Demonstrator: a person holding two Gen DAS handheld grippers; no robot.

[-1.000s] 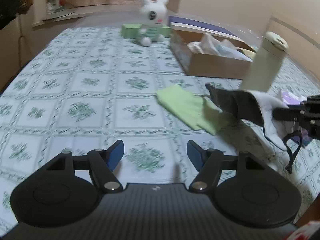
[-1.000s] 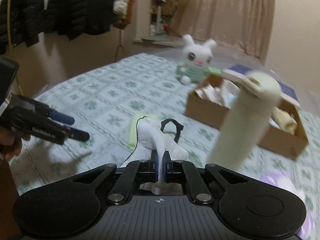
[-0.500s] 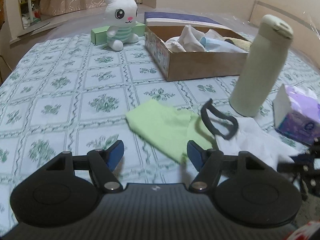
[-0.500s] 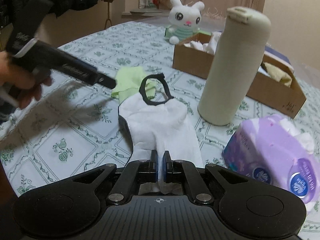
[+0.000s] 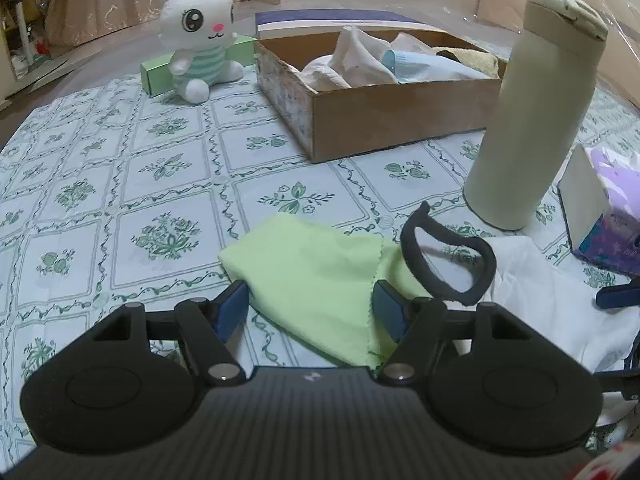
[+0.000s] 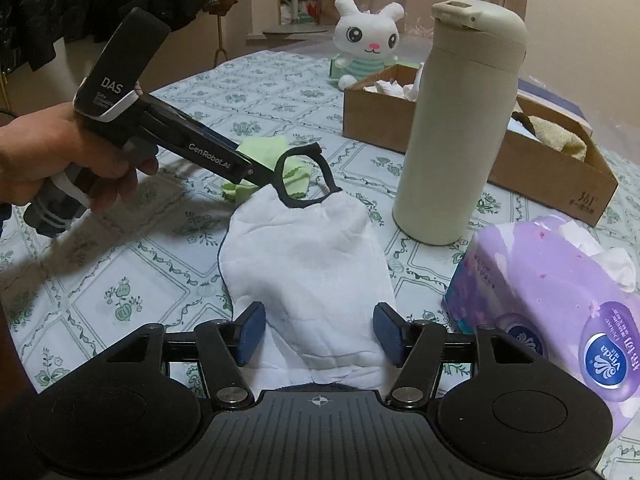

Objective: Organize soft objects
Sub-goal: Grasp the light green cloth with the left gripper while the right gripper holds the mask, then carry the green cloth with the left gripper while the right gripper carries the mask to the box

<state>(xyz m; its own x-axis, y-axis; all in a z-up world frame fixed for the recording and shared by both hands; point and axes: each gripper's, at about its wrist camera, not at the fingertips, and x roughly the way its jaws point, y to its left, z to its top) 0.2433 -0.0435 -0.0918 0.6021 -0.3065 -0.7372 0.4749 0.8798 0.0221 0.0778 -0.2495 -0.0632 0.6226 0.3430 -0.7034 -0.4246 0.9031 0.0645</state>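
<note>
Fabric of a white sock with a black cuff (image 6: 304, 276) lies flat on the table (image 5: 120, 184), which wears a green floral patterned cloth, and the sock's toe end sits between the blue-padded fingers of the right gripper (image 6: 318, 334), whose jaws are opening, the pads standing clear of the fabric on both sides. The sock's black cuff stands up as a loop just beside the foot of the tall cream insulated bottle (image 6: 460, 136), on the side away from the brown cardboard box (image 5: 384, 116). A light green square cloth (image 5: 316, 276) lies on the far side of that cuff from the bottle, one corner under the cuff. The left gripper (image 5: 314, 312), held by a hand (image 6: 60, 160), has its fingers spread wide over the near edge of the green cloth, gripping nothing. A purple pack of tissues (image 6: 552, 304) rests near the bottle, on the side opposite the sock. Behind the bottle, the cardboard box holds white and pale blue soft items, and a white plush rabbit (image 5: 198, 36) sits beyond it against a green carton (image 5: 154, 74).
</note>
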